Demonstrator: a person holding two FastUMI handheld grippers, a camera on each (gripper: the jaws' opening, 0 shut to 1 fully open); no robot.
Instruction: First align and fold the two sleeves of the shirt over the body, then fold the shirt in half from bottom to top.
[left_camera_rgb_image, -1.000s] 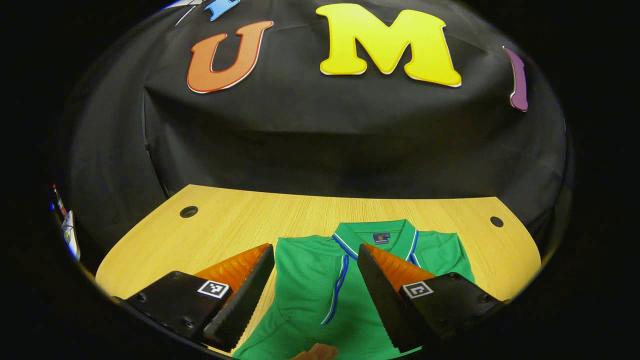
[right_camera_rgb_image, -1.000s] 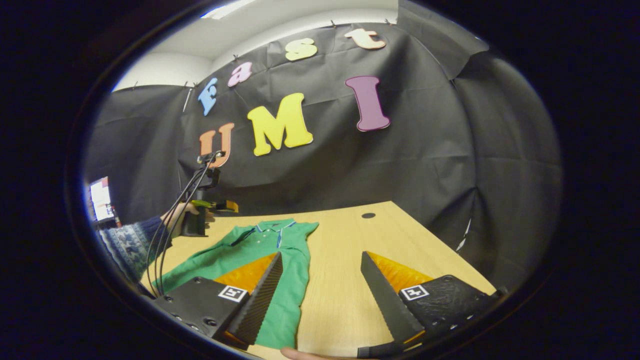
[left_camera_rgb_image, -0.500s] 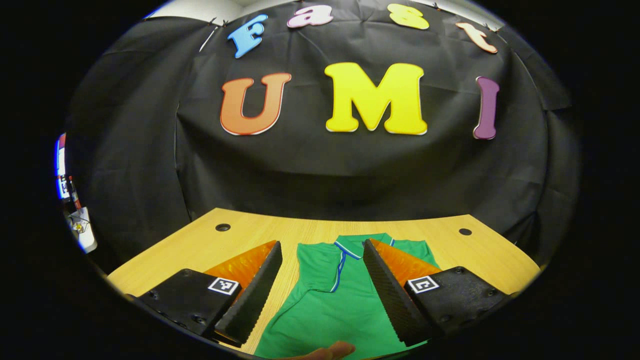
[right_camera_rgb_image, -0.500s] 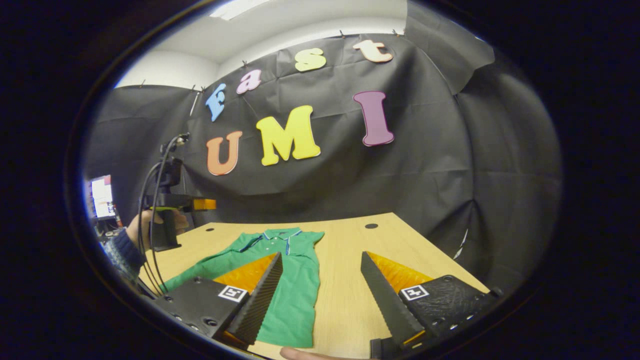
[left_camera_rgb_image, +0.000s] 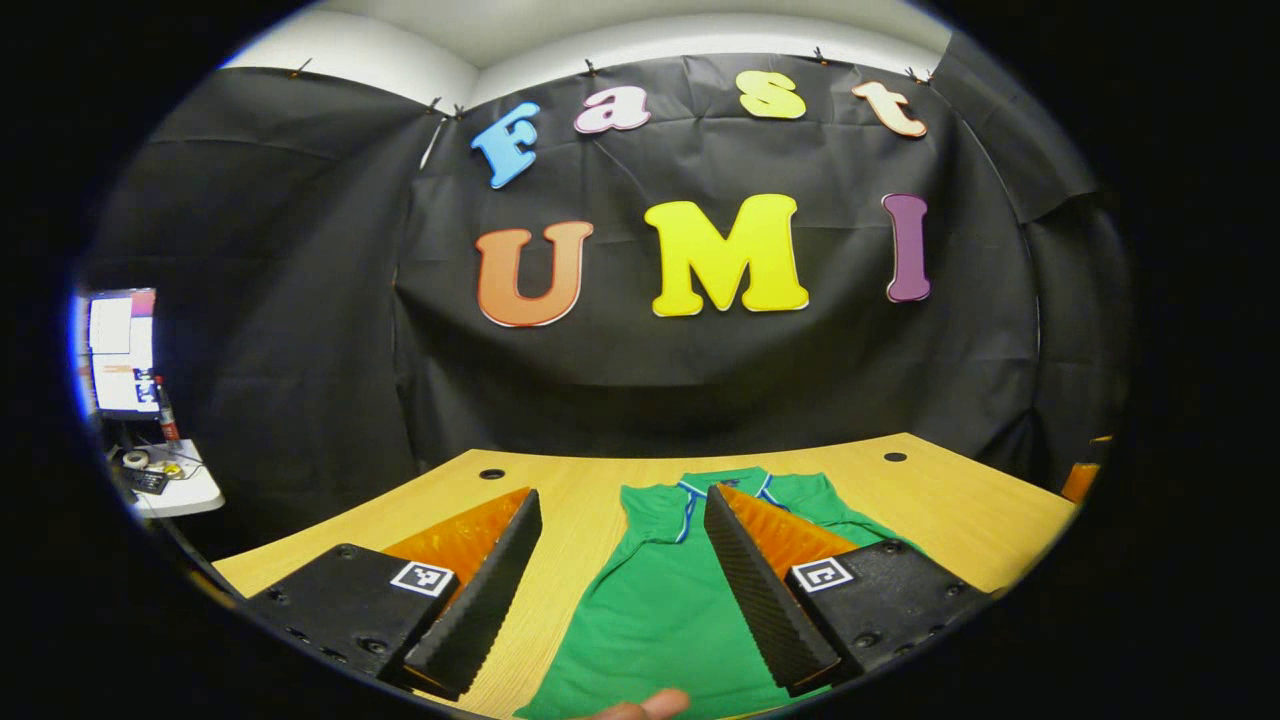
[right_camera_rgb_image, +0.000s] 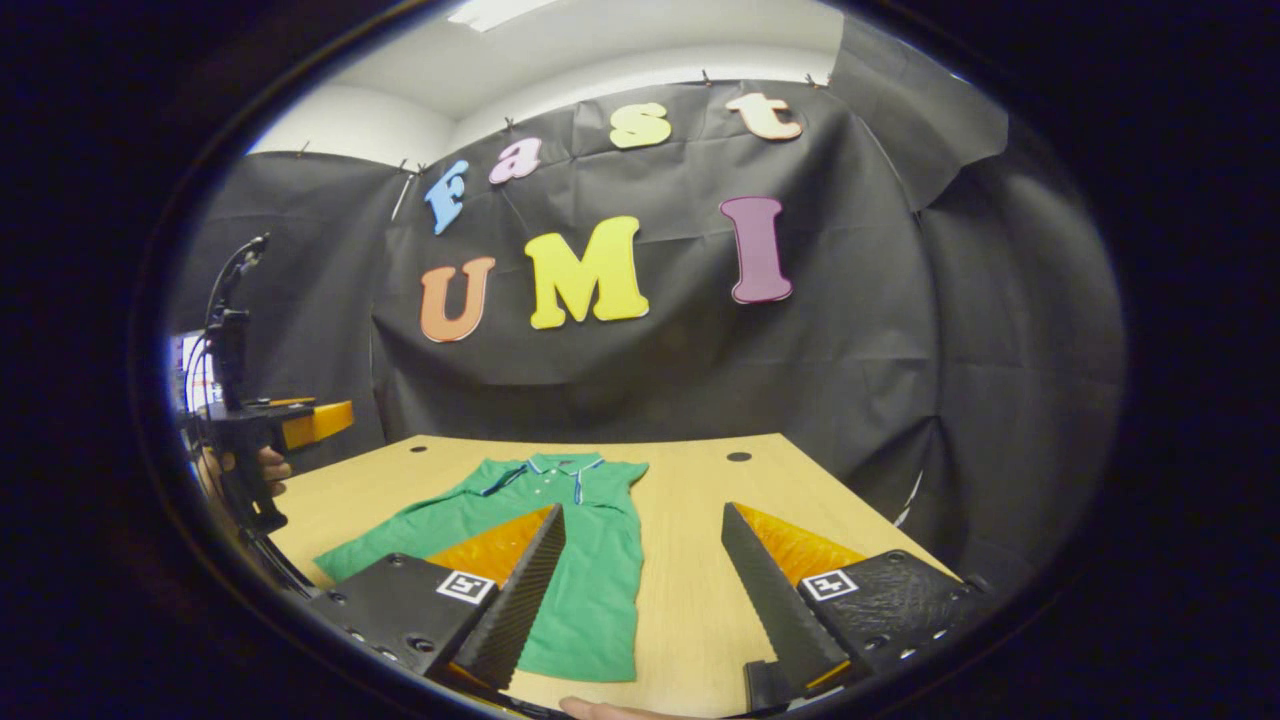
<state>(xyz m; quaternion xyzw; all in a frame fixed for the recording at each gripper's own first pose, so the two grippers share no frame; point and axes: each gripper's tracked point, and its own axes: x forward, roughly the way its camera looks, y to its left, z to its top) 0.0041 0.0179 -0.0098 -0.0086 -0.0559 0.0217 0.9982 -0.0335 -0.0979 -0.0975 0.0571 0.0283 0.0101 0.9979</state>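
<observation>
Both grippers hung spread wide with nothing between their fingers: our left gripper (left_camera_rgb_image: 615, 555) above the near end of the shirt (left_camera_rgb_image: 660, 610), our right gripper (right_camera_rgb_image: 640, 580) over bare table (right_camera_rgb_image: 690, 600) just beside the shirt (right_camera_rgb_image: 580, 560). We had pulled back and up over the last second; the left gripper view, close over the collar (left_camera_rgb_image: 725, 483) a moment earlier, now took in most of the booth wall. The shirt lay flat on the table, collar at the far end, its right side tucked in narrow while the left sleeve (right_camera_rgb_image: 400, 535) trailed out unfolded. We judged one sleeve fold done, the other next, then the bottom-to-top fold.
</observation>
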